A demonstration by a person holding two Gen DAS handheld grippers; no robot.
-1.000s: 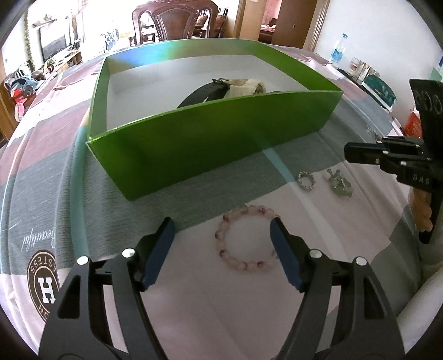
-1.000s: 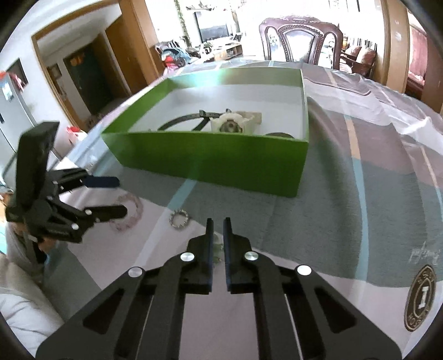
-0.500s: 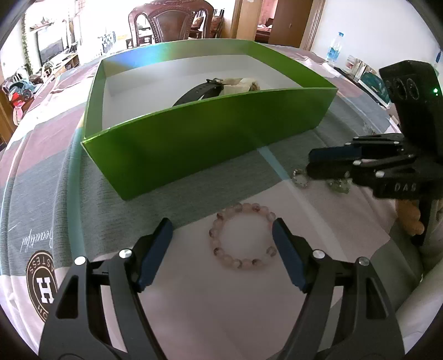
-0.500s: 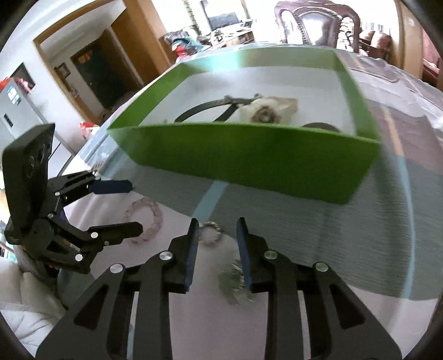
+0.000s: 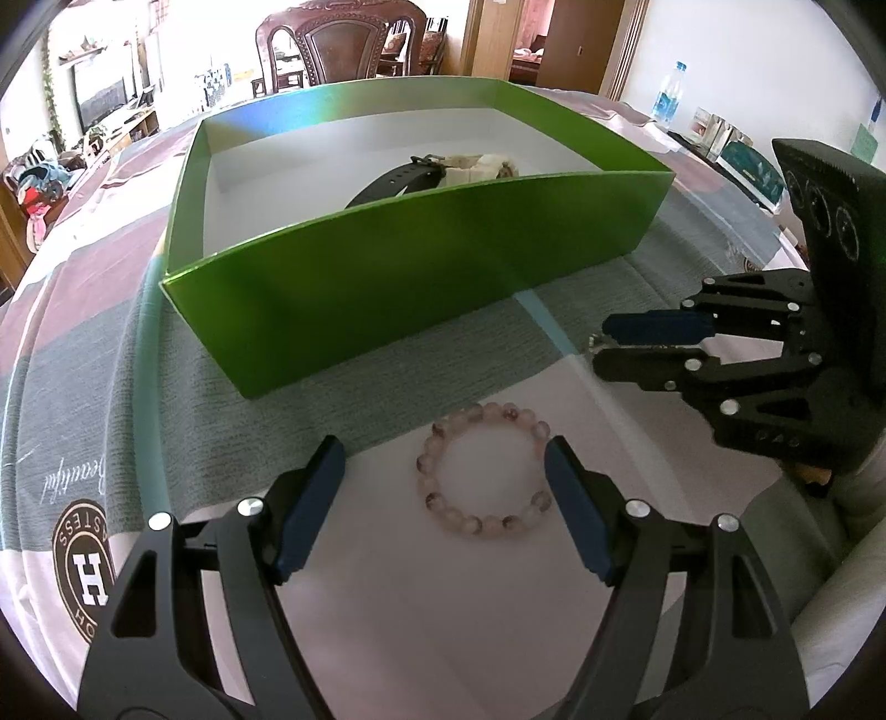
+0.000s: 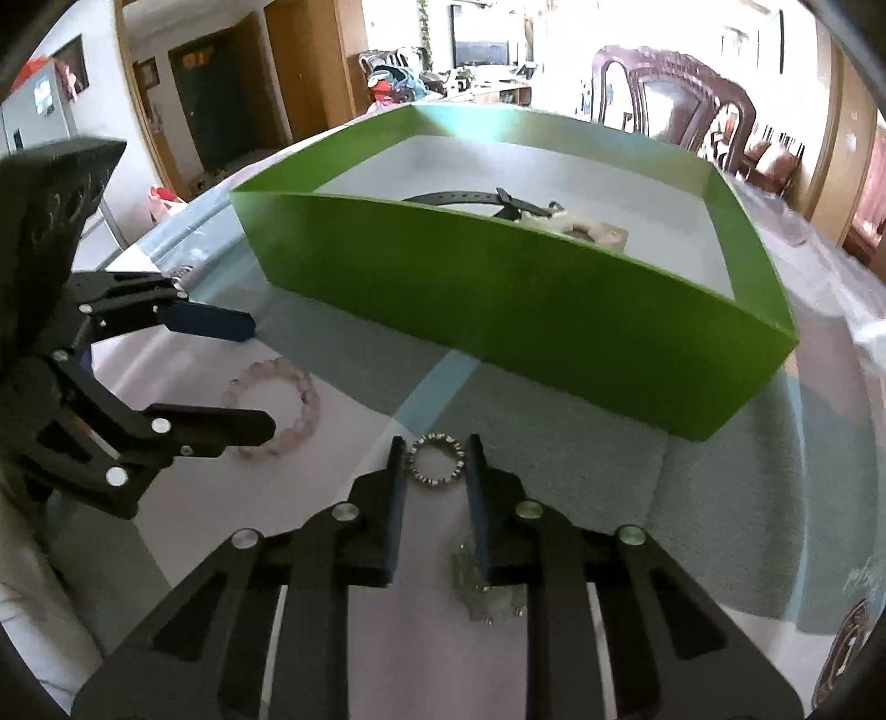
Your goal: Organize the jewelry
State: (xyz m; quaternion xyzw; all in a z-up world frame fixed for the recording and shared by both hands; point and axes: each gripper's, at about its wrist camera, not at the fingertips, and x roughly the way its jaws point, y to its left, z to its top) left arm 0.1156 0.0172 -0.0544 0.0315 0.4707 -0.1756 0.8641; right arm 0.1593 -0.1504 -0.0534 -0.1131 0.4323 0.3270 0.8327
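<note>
A pink bead bracelet [image 5: 484,468] lies on the tablecloth between the wide-open fingers of my left gripper [image 5: 443,482]; it also shows in the right wrist view [image 6: 277,407]. My right gripper [image 6: 434,462] is open, its tips on either side of a small silver beaded ring [image 6: 436,459]. A pale green brooch [image 6: 487,595] lies under its right finger. The green box [image 5: 421,266] behind holds a black watch strap [image 5: 398,180] and a cream piece [image 5: 482,166].
The right gripper [image 5: 609,346] sits at the right of the left wrist view, close to the box's near right corner. A wooden chair [image 5: 338,41] stands beyond the table. A water bottle [image 5: 664,91] and small packets stand at the far right.
My right gripper opened from shut and moved forward and left onto the silver ring, leaving the brooch behind. My left gripper edged forward around the bracelet, still open.
</note>
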